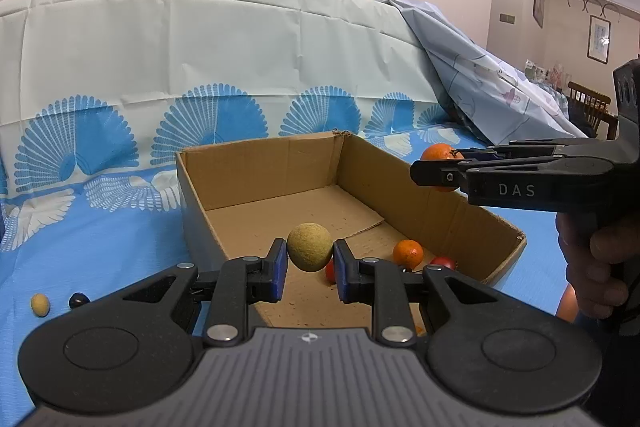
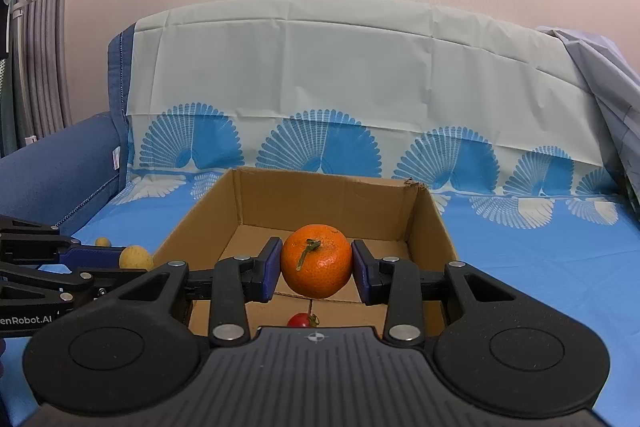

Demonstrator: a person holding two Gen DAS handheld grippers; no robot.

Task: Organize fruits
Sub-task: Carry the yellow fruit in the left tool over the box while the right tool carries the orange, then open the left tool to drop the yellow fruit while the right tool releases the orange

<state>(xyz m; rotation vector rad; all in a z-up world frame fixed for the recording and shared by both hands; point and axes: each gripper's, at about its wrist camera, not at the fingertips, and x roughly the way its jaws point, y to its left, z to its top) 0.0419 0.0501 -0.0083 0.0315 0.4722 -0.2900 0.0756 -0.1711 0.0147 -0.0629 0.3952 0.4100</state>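
Note:
My left gripper [image 1: 310,261] is shut on a round yellow-green fruit [image 1: 309,246] and holds it above the near end of the open cardboard box [image 1: 256,167]. My right gripper [image 2: 316,265] is shut on a tangerine [image 2: 316,261] with a green stem, held over the box [image 2: 320,195]; it also shows in the left wrist view [image 1: 440,163] at the box's right wall. Inside the box lie a small orange [image 1: 408,253] and red cherry tomatoes [image 1: 442,262], one seen in the right wrist view [image 2: 302,319].
On the blue patterned cloth [image 1: 100,235] left of the box lie a small yellow fruit [image 1: 40,304] and a dark round fruit [image 1: 78,299]. A draped backrest [image 1: 200,39] rises behind the box. A blue sofa arm [image 2: 52,171] is at the left.

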